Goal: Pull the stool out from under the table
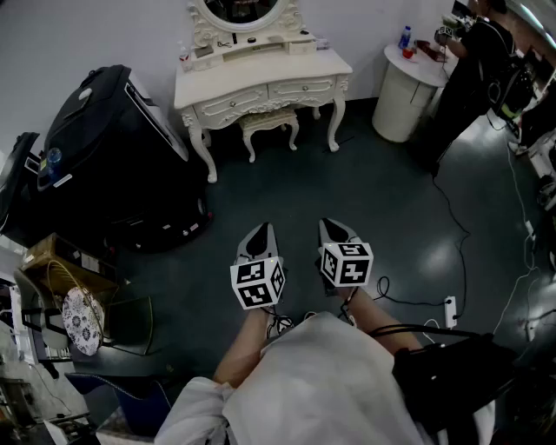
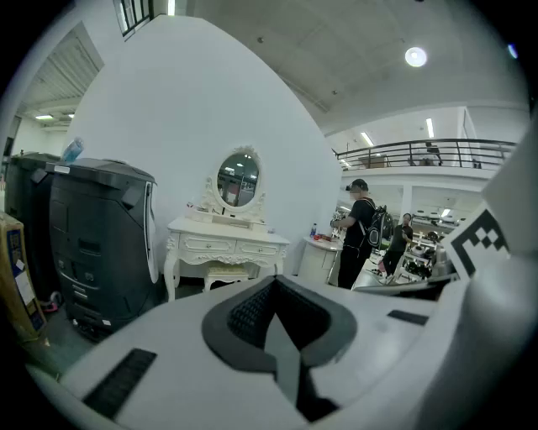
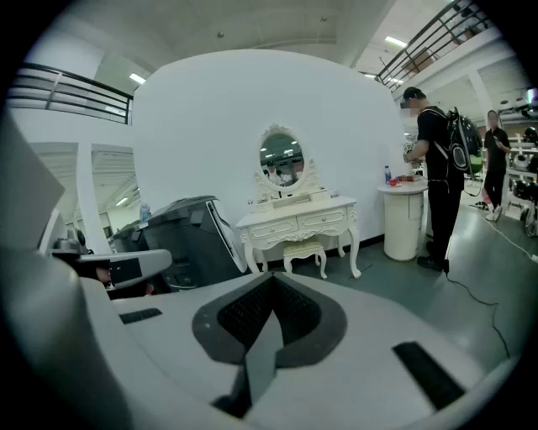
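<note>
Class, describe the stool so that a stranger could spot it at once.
Against the white wall stands a cream dressing table with an oval mirror. Tucked between its curved legs is the stool: small, cream, carved to match, much lower than the table.

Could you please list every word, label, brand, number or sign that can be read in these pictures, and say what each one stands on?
No text is legible in any view.
Cubes on the left gripper and right gripper: square black-and-white markers only, no letters or numbers.
Cardboard box: printed panel, too blurred to read.
Black case: pale label, too small to read.
</note>
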### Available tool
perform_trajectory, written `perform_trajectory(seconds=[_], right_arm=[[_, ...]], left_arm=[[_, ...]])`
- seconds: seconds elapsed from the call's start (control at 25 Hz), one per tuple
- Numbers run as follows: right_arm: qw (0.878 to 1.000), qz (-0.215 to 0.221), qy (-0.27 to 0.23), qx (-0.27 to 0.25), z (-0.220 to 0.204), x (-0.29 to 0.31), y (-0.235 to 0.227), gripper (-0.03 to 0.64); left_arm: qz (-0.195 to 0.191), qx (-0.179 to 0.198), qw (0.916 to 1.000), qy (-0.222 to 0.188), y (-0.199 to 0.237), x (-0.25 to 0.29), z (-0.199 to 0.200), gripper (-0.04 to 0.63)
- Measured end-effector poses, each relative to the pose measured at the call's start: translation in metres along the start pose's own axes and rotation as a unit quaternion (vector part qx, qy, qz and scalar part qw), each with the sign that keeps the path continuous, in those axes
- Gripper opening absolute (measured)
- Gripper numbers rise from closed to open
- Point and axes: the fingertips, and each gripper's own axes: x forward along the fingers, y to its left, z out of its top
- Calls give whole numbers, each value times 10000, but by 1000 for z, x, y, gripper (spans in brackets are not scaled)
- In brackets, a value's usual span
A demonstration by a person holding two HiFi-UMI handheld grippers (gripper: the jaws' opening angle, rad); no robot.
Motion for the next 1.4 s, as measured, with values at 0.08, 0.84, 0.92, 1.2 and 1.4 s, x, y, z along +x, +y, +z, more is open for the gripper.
perform_trajectory(seconds=[0.08, 0.84, 0.92, 1.2, 1.4], right_arm=[[10000, -12, 3, -12, 0, 1, 2, 0], [9994, -307, 123, 135, -13, 30, 31, 0], [9989, -389, 197, 184, -18, 32, 27, 0], [9977, -555, 253, 294, -17, 52, 11, 0], [9975, -579, 238, 328, -3, 78, -1, 0]], left_arm=[[-18, 11, 10000, -1, 2, -1, 0, 8], [-94, 73, 9999, 126, 62, -8, -3, 8], [-95, 12, 9997, 208, 66, -5, -9, 8], [-171, -13, 9992, 368, 75, 21, -15, 8], [-211, 113, 9992, 314, 80, 48, -1, 8]])
